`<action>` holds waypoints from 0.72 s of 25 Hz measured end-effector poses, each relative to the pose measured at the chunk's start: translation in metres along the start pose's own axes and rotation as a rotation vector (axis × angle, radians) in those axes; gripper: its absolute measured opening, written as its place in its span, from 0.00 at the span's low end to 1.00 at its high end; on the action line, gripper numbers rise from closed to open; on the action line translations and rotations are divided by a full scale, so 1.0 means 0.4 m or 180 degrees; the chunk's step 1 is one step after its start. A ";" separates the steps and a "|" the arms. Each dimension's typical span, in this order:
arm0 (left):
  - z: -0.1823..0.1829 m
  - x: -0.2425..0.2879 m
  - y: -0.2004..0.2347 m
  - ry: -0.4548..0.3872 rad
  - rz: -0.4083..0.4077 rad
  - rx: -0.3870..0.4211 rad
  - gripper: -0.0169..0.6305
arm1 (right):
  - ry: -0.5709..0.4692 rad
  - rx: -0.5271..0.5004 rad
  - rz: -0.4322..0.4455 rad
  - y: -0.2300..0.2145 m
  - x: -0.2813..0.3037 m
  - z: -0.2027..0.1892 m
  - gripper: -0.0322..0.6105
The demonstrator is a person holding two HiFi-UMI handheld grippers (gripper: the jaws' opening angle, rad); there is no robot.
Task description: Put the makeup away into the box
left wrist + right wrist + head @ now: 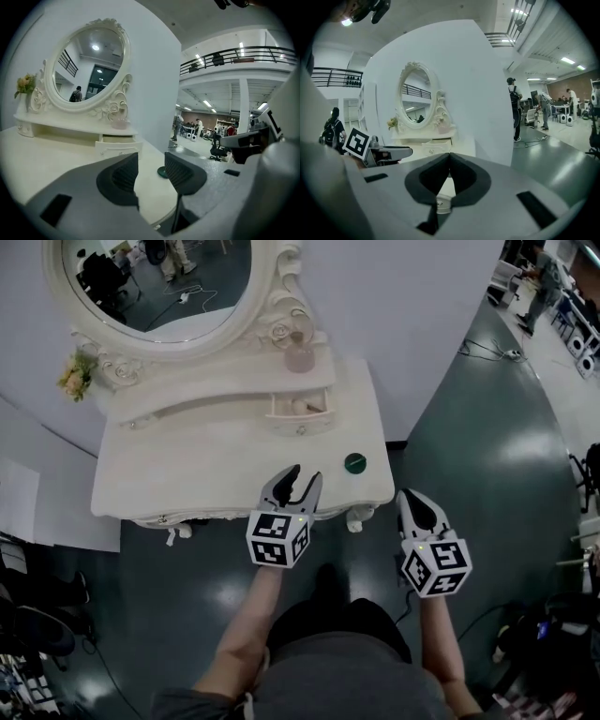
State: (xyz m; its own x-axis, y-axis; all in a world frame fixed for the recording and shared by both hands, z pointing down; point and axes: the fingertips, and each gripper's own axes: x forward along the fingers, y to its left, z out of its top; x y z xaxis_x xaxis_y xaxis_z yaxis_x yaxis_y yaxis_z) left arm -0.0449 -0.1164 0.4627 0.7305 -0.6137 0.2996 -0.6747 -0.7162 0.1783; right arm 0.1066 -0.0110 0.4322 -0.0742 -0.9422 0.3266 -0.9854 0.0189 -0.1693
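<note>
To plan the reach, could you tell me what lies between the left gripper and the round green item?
Only bare tabletop; the head view shows it.

A white carved dressing table stood against a plain white partition wall, with an ornate oval mirror rising from its back shelf. The floor around it was dark green and glossy with pale reflections, and cables trailed across it near the wall's edge. Beyond the wall lay a large hall with a railed balcony, a white pillar and bright ceiling strip lights
</note>
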 end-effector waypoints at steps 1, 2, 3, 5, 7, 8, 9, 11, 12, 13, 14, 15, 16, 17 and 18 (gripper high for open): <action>-0.002 0.009 -0.002 0.0019 -0.0037 0.0010 0.28 | -0.0002 0.0005 -0.0022 -0.002 0.004 0.002 0.06; -0.003 0.018 -0.004 0.0040 -0.0075 0.0022 0.28 | -0.0003 0.0008 -0.0044 -0.005 0.008 0.003 0.06; -0.005 0.027 -0.008 0.0062 -0.0113 0.0031 0.28 | -0.0002 0.0012 -0.0068 -0.008 0.010 0.004 0.06; -0.012 0.043 -0.020 0.0110 -0.0191 0.0050 0.28 | 0.0004 0.0027 -0.0113 -0.013 0.010 0.003 0.06; -0.022 0.059 -0.035 0.0162 -0.0266 0.0091 0.28 | 0.0009 0.0046 -0.0153 -0.019 0.006 -0.001 0.06; -0.026 0.068 -0.043 0.0188 -0.0301 0.0117 0.28 | 0.0011 0.0056 -0.0171 -0.023 0.004 -0.002 0.06; -0.030 0.077 -0.050 0.0216 -0.0334 0.0139 0.28 | 0.0014 0.0064 -0.0187 -0.026 0.002 -0.002 0.06; -0.040 0.099 -0.062 0.0281 -0.0397 0.0163 0.28 | 0.0017 0.0074 -0.0216 -0.036 0.002 -0.003 0.06; -0.046 0.110 -0.067 0.0319 -0.0426 0.0171 0.28 | 0.0018 0.0077 -0.0228 -0.042 0.003 -0.003 0.06; -0.053 0.121 -0.071 0.0358 -0.0453 0.0187 0.28 | 0.0018 0.0082 -0.0237 -0.047 0.005 -0.003 0.06; -0.059 0.131 -0.076 0.0397 -0.0476 0.0217 0.28 | 0.0016 0.0089 -0.0244 -0.052 0.007 -0.003 0.06; -0.063 0.140 -0.080 0.0433 -0.0496 0.0259 0.28 | 0.0010 0.0097 -0.0249 -0.057 0.010 0.000 0.06; -0.067 0.150 -0.084 0.0466 -0.0514 0.0304 0.28 | 0.0002 0.0101 -0.0253 -0.063 0.012 0.003 0.06; -0.070 0.160 -0.090 0.0498 -0.0530 0.0348 0.28 | -0.0006 0.0103 -0.0259 -0.069 0.015 0.007 0.06; -0.074 0.170 -0.096 0.0533 -0.0545 0.0391 0.28 | -0.0011 0.0102 -0.0263 -0.075 0.017 0.011 0.06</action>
State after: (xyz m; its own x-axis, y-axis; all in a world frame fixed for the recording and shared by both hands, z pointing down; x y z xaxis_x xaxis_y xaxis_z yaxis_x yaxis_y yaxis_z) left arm 0.0274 -0.1208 0.5040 0.7985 -0.4239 0.4275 -0.5175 -0.8461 0.1277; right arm 0.1364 -0.0194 0.4355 0.0079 -0.9413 0.3374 -0.9827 -0.0697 -0.1717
